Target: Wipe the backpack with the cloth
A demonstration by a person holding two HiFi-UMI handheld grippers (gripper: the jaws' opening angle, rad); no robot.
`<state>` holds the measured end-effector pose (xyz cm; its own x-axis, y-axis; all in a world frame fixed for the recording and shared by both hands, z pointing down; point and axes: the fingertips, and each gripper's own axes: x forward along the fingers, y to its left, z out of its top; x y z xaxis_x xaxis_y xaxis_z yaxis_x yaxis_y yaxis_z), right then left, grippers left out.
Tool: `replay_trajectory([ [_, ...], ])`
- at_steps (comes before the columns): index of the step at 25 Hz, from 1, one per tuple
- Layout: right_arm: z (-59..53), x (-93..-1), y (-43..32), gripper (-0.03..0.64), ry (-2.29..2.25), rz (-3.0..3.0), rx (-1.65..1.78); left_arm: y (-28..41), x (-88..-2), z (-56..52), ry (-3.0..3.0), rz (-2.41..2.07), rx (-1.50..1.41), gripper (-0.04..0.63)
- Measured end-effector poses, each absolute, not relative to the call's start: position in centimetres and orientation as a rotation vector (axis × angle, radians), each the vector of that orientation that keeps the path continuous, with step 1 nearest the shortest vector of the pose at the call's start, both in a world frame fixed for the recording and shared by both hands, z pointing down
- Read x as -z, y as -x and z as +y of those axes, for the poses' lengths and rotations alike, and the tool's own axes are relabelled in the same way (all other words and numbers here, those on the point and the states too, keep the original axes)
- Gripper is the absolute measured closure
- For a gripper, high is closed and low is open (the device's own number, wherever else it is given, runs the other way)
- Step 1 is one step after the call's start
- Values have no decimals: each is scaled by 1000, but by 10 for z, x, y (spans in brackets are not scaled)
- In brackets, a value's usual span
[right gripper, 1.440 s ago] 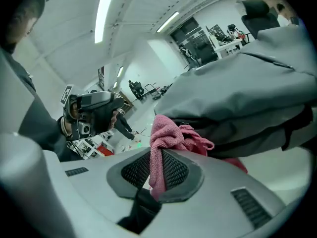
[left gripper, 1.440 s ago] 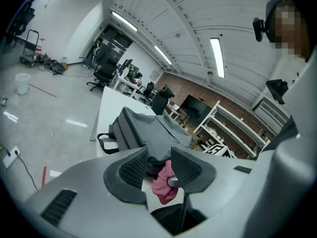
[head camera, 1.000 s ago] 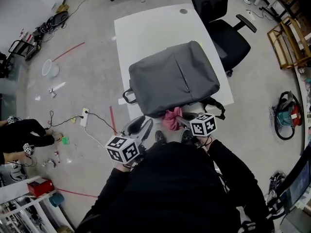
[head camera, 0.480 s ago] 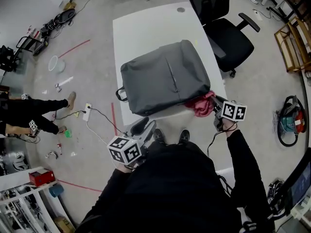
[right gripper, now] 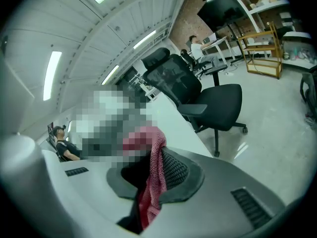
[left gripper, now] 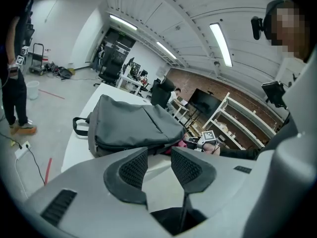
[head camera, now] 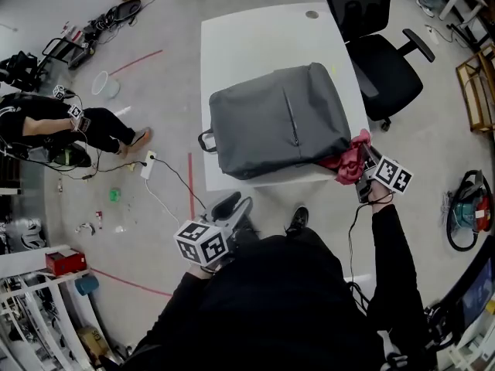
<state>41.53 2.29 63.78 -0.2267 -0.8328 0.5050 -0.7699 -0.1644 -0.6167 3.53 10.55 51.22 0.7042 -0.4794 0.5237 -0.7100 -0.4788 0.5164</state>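
Soft grey fabric backpack point(head camera: 282, 122) lies flat on white table point(head camera: 247, 45). Right gripper point(right gripper: 151, 175) pinches crumpled pink woven cloth point(right gripper: 151, 152) at backpack's near right corner. Left gripper point(left gripper: 156, 167), ribbed jaws slightly apart, empty, hangs off table's near edge, backpack ahead of it

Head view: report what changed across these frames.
The right gripper, shut on the pink cloth, slid rightward along the near edge of the grey fabric backpack, from its middle to the right corner. The cloth stayed gripped; the backpack stayed flat on the white table; the left gripper stayed open and empty.
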Motion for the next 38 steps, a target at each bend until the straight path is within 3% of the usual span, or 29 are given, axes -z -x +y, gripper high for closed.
replay_trajectory([
  [5,43,-667,-362,563,1933,2015,1517,4,-508,98,-2196,-907,-373,436],
  [18,51,-636,-115,564,1786,2167,1452,156,-524,68,-2133,-876,-279,436],
  [28,67,-597,58,565,1373,2731,1299,195,-534,63,-2129,-872,-330,436],
  [32,68,-601,55,565,1326,2779,1290,170,-528,66,-2137,-877,-315,436],
  [38,62,-595,-64,565,1534,2561,1321,112,-523,84,-2141,-868,-304,436],
])
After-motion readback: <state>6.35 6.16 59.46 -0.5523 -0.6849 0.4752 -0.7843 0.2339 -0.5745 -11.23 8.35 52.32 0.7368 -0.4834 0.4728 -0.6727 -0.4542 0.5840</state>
